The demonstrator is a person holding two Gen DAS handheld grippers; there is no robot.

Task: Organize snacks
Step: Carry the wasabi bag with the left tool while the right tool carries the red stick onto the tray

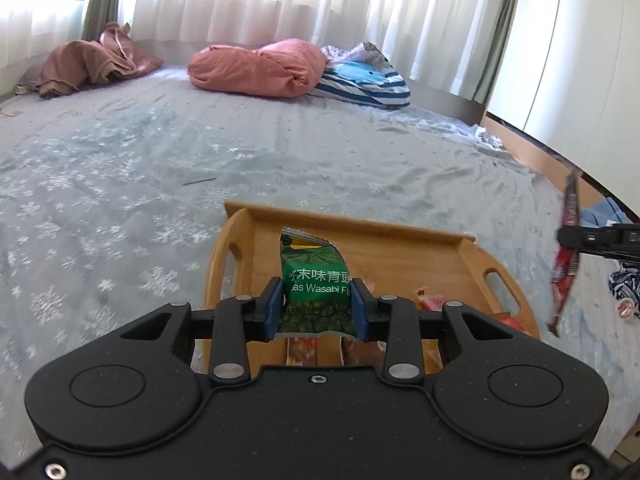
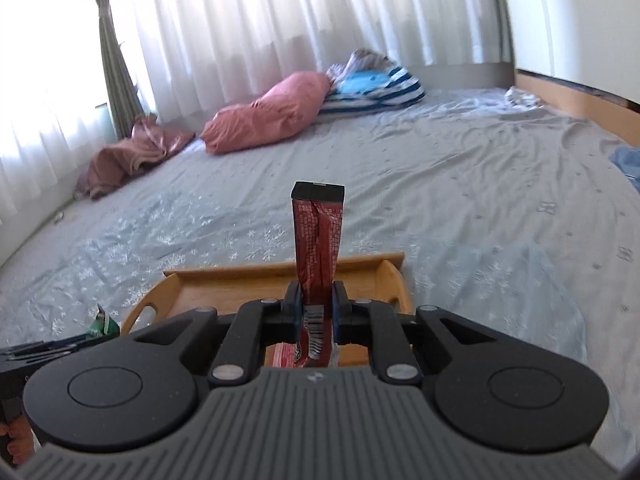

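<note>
left gripper (image 1: 318, 306) clamps green wasabi packet (image 1: 316, 280) | right gripper (image 2: 316, 310) pinches red packet (image 2: 318, 236) | wooden tray (image 1: 472, 256) below both holds some snacks | both packets unplaced

Left claw (image 1: 318, 304): matte black housing, blue pads, silver screws; right claw (image 2: 316, 306): grey ribbed cover, black linkages.

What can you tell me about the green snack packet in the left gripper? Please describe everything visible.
The green snack packet is a small glossy pouch, probably plastic film, with white Chinese characters and the English word "Wasabi". Its top edge is crinkled and carries a yellow patch. It stands roughly upright, clamped at both sides by the blue pads of the left gripper, which holds it above the wooden tray. Nothing else visibly touches it. The right wrist view shows only its top corner.
</note>
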